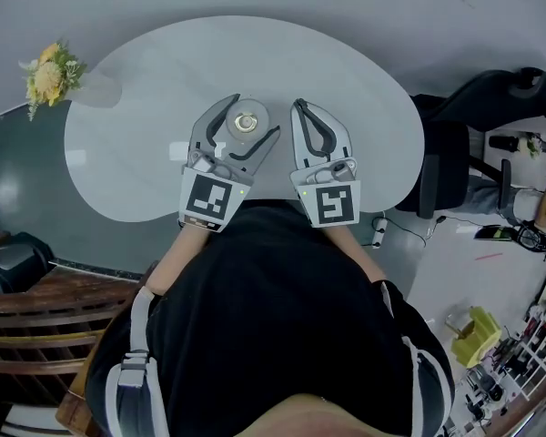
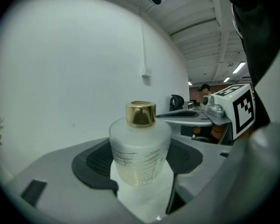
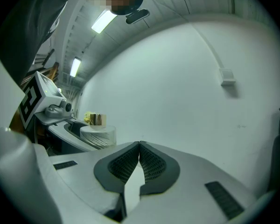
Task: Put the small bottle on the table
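grey floor [image 1: 437, 7] | black office chair [image 1: 446, 167] | wooden chair [image 1: 36, 303] | ceiling strip lights [image 3: 102, 20]

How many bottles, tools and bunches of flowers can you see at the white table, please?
small bottle: 1
tools: 2, the left tool and the right tool
bunch of flowers: 1
Total: 4

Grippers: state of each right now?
Left gripper: closed on the small bottle.
Right gripper: closed, empty.
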